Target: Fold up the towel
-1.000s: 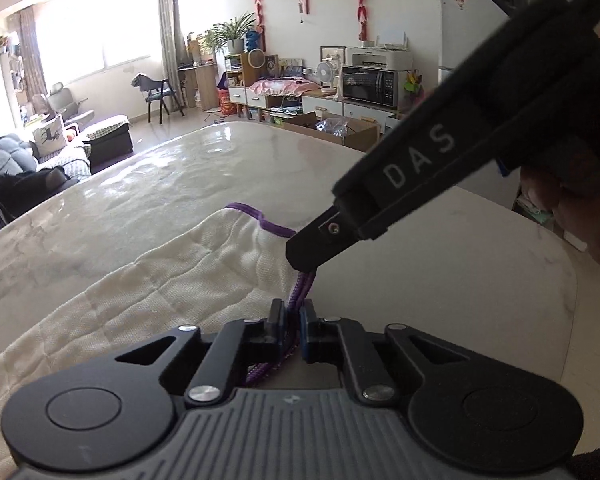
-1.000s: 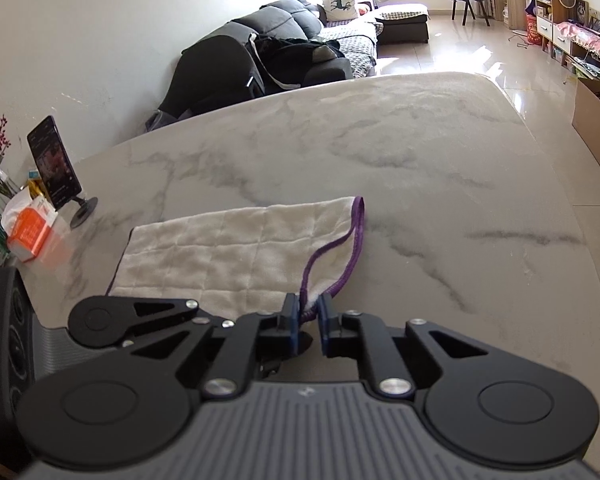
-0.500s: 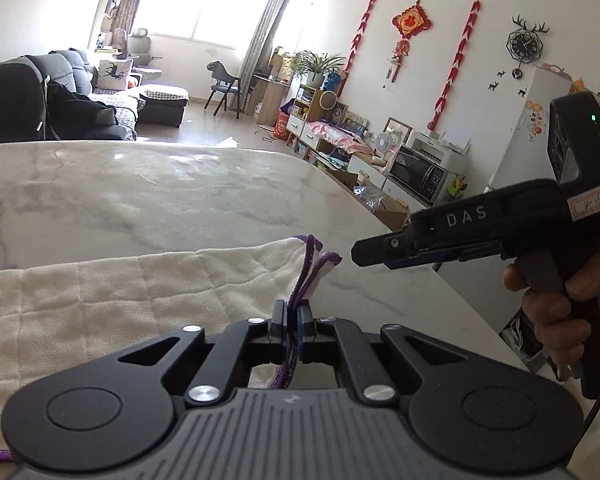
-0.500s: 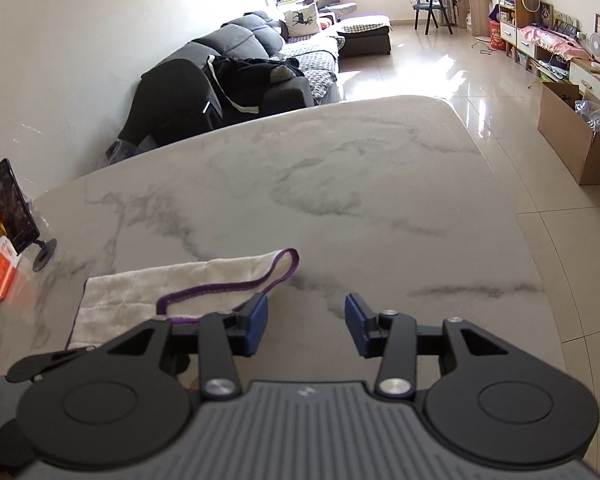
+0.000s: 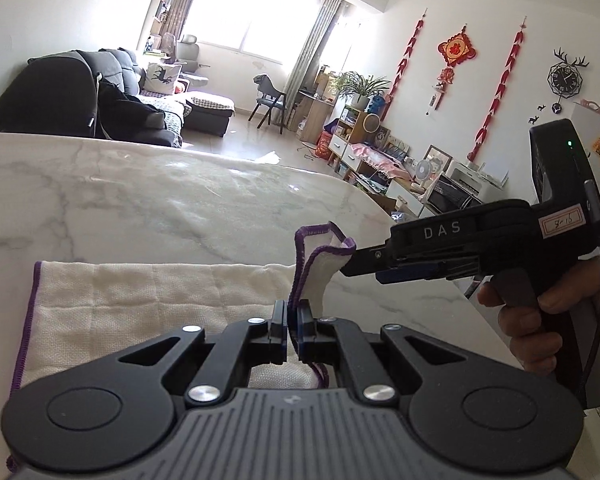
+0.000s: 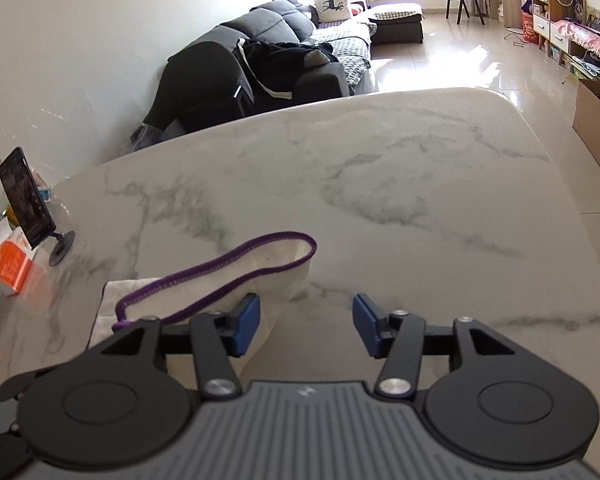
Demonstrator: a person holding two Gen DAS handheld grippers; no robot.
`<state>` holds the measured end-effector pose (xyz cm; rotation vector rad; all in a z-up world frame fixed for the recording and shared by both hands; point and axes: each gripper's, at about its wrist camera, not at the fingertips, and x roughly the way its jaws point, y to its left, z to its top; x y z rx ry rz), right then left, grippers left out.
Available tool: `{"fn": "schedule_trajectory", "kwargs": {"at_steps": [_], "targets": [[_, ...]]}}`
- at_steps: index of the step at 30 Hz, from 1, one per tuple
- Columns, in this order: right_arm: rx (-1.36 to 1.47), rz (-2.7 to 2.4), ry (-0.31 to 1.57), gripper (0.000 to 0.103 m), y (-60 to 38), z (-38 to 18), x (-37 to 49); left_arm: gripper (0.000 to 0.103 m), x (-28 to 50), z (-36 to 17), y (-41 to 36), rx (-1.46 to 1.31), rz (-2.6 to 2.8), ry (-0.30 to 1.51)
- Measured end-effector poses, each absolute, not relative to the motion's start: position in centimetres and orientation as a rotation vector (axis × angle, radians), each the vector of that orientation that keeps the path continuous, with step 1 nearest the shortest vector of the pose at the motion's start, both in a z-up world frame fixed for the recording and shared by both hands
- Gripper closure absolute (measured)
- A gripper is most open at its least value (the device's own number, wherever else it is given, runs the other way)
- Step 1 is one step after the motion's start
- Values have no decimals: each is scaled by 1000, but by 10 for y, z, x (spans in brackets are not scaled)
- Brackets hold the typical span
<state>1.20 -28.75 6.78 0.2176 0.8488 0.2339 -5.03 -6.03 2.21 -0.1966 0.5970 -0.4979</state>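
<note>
A cream towel [image 5: 148, 300] with purple trim lies flat on the marble table [image 5: 160, 200]. My left gripper [image 5: 294, 322] is shut on its purple-edged corner, which stands up in a curl [image 5: 320, 256] above the table. My right gripper [image 6: 306, 324] is off to the right of that curl, its jaws opening with nothing between them. In the left wrist view the right gripper [image 5: 358, 266] reaches in from the right, its tip beside the lifted corner. In the right wrist view the towel [image 6: 220, 284] shows as a raised purple loop just left of the left pad.
A phone on a stand [image 6: 28, 200] and an orange box [image 6: 10, 266] sit at the table's far left edge. A hand [image 5: 540, 320] holds the right gripper's handle. Beyond the table are a dark sofa [image 6: 260, 60] and shelving.
My right gripper has let go of the towel corner, opened and drawn away to the right. My left gripper has lifted and rolled with its corner, which now stands up curled.
</note>
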Motion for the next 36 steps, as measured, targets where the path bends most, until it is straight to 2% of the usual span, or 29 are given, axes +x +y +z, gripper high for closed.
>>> {"fn": "schedule_trajectory", "kwargs": {"at_steps": [10, 15, 22, 23, 24, 30, 36], "targets": [[282, 219, 853, 40, -294, 75, 35, 99, -66, 26, -48, -241, -459, 572], [371, 229, 887, 47, -293, 71, 51, 99, -67, 28, -50, -227, -467, 575], [364, 246, 924, 49, -275, 75, 62, 99, -67, 28, -53, -220, -475, 580], [337, 233, 932, 52, -271, 76, 64, 99, -68, 27, -54, -221, -477, 581], [317, 224, 940, 63, -268, 76, 65, 99, -68, 27, -54, -222, -479, 583], [293, 232, 961, 93, -264, 71, 66, 99, -73, 26, -54, -228, -481, 585], [251, 269, 891, 98, -250, 89, 59, 99, -81, 33, -51, -212, -442, 567]]}}
